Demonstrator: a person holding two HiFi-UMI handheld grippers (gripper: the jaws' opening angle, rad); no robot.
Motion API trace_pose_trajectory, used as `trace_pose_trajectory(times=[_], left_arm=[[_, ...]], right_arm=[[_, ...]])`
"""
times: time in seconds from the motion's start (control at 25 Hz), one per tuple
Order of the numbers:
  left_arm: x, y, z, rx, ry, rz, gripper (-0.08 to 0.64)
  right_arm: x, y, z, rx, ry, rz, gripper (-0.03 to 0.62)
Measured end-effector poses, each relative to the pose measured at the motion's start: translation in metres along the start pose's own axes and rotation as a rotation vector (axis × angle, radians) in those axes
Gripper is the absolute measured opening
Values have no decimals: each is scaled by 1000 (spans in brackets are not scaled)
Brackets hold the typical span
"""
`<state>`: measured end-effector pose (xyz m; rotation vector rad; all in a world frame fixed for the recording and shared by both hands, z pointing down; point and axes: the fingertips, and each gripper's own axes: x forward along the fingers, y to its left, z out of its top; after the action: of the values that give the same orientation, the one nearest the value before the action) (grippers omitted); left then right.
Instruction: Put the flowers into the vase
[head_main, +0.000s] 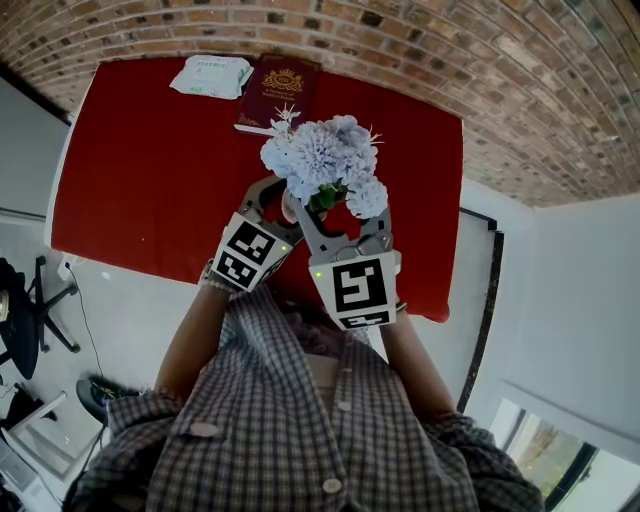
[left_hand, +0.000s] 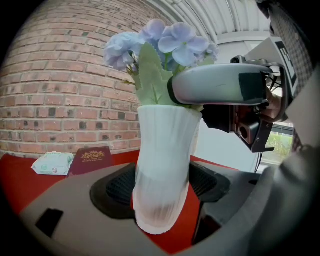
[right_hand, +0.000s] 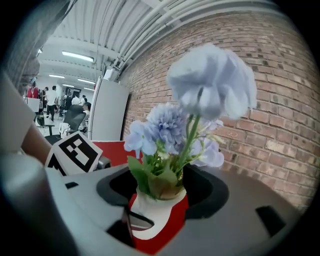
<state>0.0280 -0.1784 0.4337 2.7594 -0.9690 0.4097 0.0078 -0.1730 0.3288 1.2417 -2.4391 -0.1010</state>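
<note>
A bunch of pale blue artificial flowers (head_main: 325, 160) stands in a ribbed white vase (left_hand: 162, 170). My left gripper (left_hand: 162, 186) is shut on the vase's lower body, and the vase leans a little over the red table (head_main: 150, 180). My right gripper (right_hand: 162, 192) is open around the top of the vase (right_hand: 150, 202), where the green leaves and stems emerge; its pads stand apart from the flowers (right_hand: 175, 130). In the head view both grippers, left (head_main: 272, 205) and right (head_main: 338, 212), sit side by side under the blooms, which hide the vase.
A dark red book (head_main: 278, 92) and a pack of wipes (head_main: 211, 76) lie at the table's far edge by the brick wall. The right gripper's finger (left_hand: 220, 85) crosses the left gripper view at the vase's rim.
</note>
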Motion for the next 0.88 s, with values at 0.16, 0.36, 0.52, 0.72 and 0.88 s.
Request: trace_pose_trajectory(times=[0.16, 0.36, 0.52, 0.72, 0.88], left_arm=[[1, 0, -1, 1, 1, 0, 337], [0, 0, -1, 0, -1, -1, 337], [0, -1, 0, -4, 1, -1, 337], [0, 0, 0, -1, -3, 1, 337], [0, 1, -1, -2, -5, 1, 337]], right_arm=[[-3, -3, -4, 27, 2, -3, 279], [-10, -3, -7, 40, 1, -12, 284], [-17, -3, -10, 7, 7, -17, 285], [-28, -1, -23, -3, 34, -20, 285], [-34, -4, -41, 43, 72, -32, 284]])
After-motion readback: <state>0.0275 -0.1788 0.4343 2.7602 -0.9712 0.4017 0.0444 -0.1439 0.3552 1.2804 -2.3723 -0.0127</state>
